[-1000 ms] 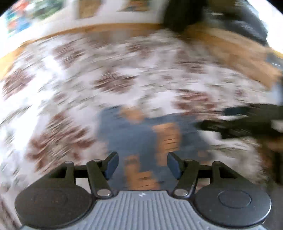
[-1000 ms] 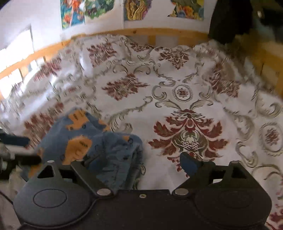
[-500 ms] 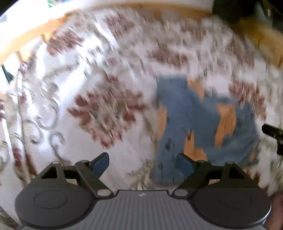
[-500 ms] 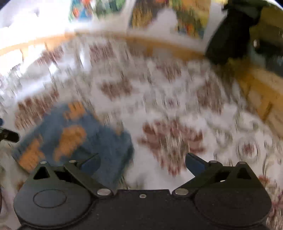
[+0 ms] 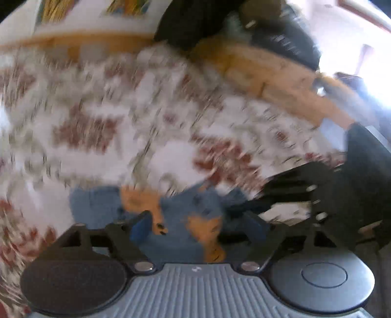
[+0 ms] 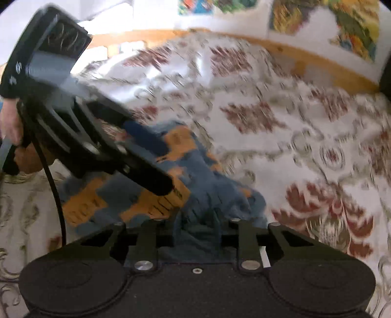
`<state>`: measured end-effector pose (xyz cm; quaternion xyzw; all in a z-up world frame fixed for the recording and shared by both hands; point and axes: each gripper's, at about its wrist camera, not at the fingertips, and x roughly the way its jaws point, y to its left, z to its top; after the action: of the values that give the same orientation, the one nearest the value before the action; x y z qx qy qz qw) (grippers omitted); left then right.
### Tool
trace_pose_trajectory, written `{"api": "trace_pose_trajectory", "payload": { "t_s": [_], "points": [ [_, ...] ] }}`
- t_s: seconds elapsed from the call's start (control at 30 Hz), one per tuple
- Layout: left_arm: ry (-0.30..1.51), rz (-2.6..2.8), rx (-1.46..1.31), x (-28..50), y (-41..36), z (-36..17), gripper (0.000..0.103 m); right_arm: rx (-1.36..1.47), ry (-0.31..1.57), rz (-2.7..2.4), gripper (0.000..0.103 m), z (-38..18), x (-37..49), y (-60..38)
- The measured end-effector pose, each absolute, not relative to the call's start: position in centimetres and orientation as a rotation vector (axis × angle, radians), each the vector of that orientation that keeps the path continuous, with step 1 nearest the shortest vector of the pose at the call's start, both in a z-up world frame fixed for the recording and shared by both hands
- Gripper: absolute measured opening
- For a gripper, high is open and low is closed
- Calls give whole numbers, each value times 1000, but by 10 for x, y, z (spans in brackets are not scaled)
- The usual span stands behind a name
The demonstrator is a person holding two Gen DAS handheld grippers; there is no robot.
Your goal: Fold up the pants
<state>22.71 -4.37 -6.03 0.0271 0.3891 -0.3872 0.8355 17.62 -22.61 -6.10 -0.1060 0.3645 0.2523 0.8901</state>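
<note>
The blue pants with orange patches (image 6: 195,171) lie crumpled on the bedspread, also low in the blurred left wrist view as the pants (image 5: 176,215). My right gripper (image 6: 196,220) is shut, with a bunched blue edge of the pants between its fingers. In the left wrist view the right gripper (image 5: 239,208) comes in from the right and meets the cloth. My left gripper (image 5: 196,225) is open just above the pants, its blue pads either side of the fabric. The right wrist view shows the left gripper (image 6: 156,161) over the pants' left half, held by a hand (image 6: 9,119).
A white bedspread with red floral pattern (image 6: 293,146) covers the bed. A wooden bed rail (image 6: 317,68) runs along the back, with colourful pictures (image 6: 354,27) on the wall above. Dark clothing (image 5: 220,19) hangs at the far right corner.
Both grippers have come in onto the pants. The right gripper, open earlier, has shut on the near edge of the fabric. The left gripper swung back over the pants and stays open.
</note>
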Motion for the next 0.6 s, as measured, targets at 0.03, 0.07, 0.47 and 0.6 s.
{"api": "trace_pose_trajectory", "payload": {
  "t_s": [0.03, 0.07, 0.47, 0.6],
  "points": [
    [848, -796, 61, 232, -42, -71, 68, -192, 772, 513, 27, -63, 178, -228],
    [863, -775, 63, 236, -38, -78, 57, -166, 783, 505, 27, -65, 182, -230],
    [816, -570, -128, 238, 35, -43, 75, -61, 675, 469, 50, -38, 159, -244],
    [770, -655, -121, 205, 35, -24, 76, -74, 707, 547, 34, -39, 160, -231]
  ]
}}
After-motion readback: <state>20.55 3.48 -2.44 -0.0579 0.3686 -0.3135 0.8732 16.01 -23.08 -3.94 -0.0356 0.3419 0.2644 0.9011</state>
